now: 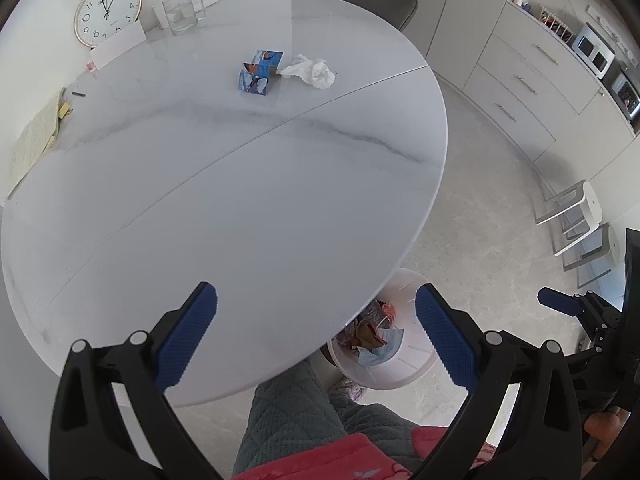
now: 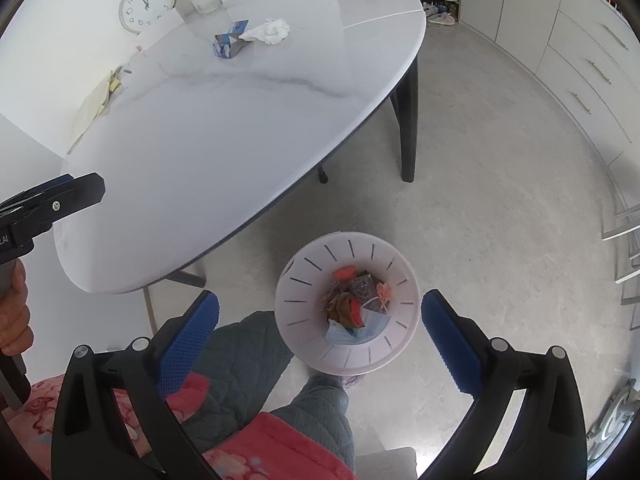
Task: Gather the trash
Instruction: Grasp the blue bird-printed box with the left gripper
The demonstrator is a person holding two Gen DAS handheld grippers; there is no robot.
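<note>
My left gripper [image 1: 316, 332] and right gripper [image 2: 320, 336] both gape, released and empty. The right hangs over the wastebasket [image 2: 348, 360] for dropping. Remaining trash, crumpled tissue [image 1: 314, 72] beside blue carton [image 1: 260, 76], lies at twelve o'clock on the table [image 1: 224, 184].

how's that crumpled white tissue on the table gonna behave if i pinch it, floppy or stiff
The crumpled tissue is probably soft and floppy: its folds look loose and irregular, so it should squash between the pads. It likely weighs almost nothing and may slide on the glossy table if nudged. One corner seems to touch the blue carton, which might shift too.
</note>
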